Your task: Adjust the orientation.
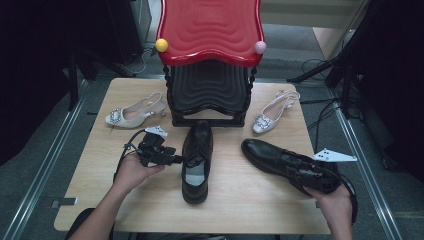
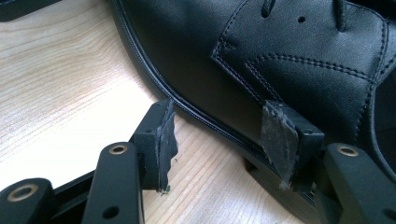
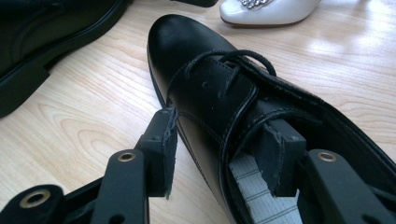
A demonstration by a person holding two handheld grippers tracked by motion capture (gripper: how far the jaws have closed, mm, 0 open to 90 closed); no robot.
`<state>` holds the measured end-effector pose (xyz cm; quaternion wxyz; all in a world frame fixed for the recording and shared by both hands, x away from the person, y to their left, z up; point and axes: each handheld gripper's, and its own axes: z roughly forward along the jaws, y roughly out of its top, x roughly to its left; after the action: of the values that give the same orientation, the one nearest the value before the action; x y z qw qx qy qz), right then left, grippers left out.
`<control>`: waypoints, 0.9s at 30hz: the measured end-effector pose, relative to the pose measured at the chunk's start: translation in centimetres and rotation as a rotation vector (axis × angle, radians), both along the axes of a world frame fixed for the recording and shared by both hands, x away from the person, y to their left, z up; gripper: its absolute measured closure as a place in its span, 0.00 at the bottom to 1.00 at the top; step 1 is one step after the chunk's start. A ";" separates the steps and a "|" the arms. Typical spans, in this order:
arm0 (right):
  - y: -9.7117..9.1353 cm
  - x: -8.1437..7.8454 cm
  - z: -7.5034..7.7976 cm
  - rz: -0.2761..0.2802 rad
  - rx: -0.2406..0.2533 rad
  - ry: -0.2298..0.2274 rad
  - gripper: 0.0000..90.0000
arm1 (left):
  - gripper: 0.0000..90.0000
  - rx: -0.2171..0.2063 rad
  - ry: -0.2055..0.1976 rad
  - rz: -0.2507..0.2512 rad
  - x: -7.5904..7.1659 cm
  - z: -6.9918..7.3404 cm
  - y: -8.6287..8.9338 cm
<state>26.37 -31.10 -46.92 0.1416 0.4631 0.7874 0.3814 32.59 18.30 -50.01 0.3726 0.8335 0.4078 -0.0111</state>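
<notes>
Right claw (image 3: pixel 217 151) straddles my near-right shoe's (image 1: pixel 285 162) side wall, pads apart; left claw (image 1: pixel 176 159), also apart, nudges the mid-surface shoe (image 1: pixel 196 160). Closing shallow risks slipping off.

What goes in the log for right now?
left gripper: open beside middle shoe | right gripper: open, astride right shoe side

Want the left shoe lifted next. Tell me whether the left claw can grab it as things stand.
Probably yes: the left claw sits open at the middle black shoe's side, one pad over its upper, one beside the sole on the table, nothing between.
</notes>
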 end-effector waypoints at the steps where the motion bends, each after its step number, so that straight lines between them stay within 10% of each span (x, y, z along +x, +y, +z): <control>1: 0.1 0.2 -0.2 0.007 -0.005 0.004 0.58 | 0.51 0.000 0.000 0.001 0.0 0.0 0.0; 14: 2.0 2.8 -1.8 0.063 -0.017 0.100 0.60 | 0.50 0.038 -0.007 -0.002 -0.8 -0.1 0.3; 19: 1.6 3.1 -1.3 0.061 0.117 0.151 0.83 | 0.50 0.044 -0.007 0.010 -1.2 -0.1 0.9; 27: 3.5 4.1 0.0 0.068 0.169 0.132 0.85 | 0.50 0.042 -0.016 0.039 -2.2 -0.1 1.9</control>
<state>30.43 -27.62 -46.95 0.0366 0.4705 0.7753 0.4198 30.42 20.19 -50.13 0.3585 0.8330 0.4213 0.0113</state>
